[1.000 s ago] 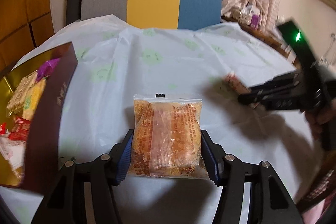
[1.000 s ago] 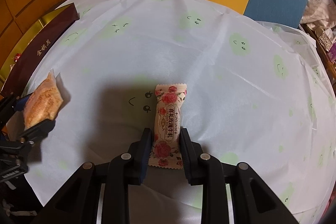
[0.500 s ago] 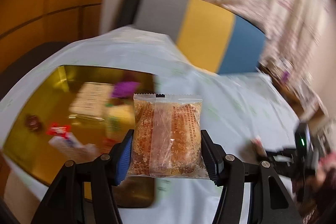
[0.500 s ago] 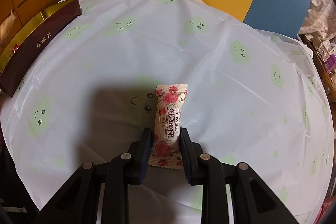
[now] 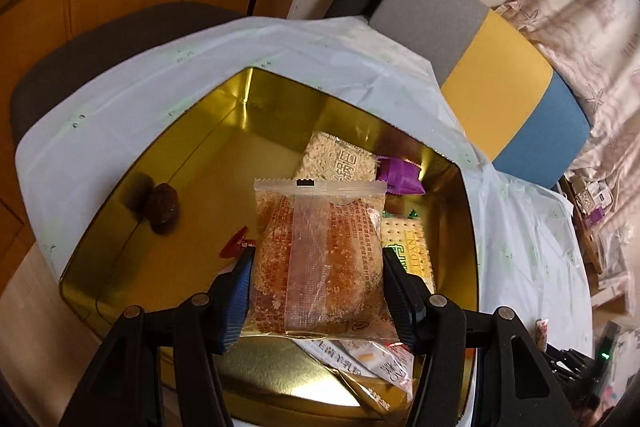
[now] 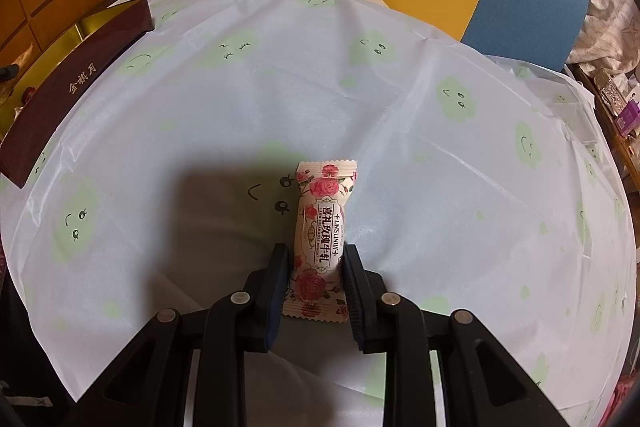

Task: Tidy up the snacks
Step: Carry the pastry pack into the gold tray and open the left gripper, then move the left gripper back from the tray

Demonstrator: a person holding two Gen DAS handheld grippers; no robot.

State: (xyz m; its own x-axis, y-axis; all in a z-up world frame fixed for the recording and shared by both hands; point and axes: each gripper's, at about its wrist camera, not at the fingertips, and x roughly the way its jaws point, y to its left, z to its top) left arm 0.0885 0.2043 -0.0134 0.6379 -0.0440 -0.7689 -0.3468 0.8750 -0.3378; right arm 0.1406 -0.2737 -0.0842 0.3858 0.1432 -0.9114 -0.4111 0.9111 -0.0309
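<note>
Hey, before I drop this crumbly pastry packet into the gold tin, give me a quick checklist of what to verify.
1. Left hand-held gripper grips pastry packet: ok.
2. Packet over gold tin: ok.
3. Bare floor left in the tin, near the dark wrapped sweet: ok.
4. Spot straight under the packet free: cannot tell, white wrappers show below it.
5. Right hand-held gripper holds rose candy above the tablecloth: ok.

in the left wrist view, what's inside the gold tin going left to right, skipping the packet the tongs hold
dark brown round sweet → red wrapped candy → pale rice cracker block in clear wrap → purple foil packet, all lying in the gold metal tin.
</note>
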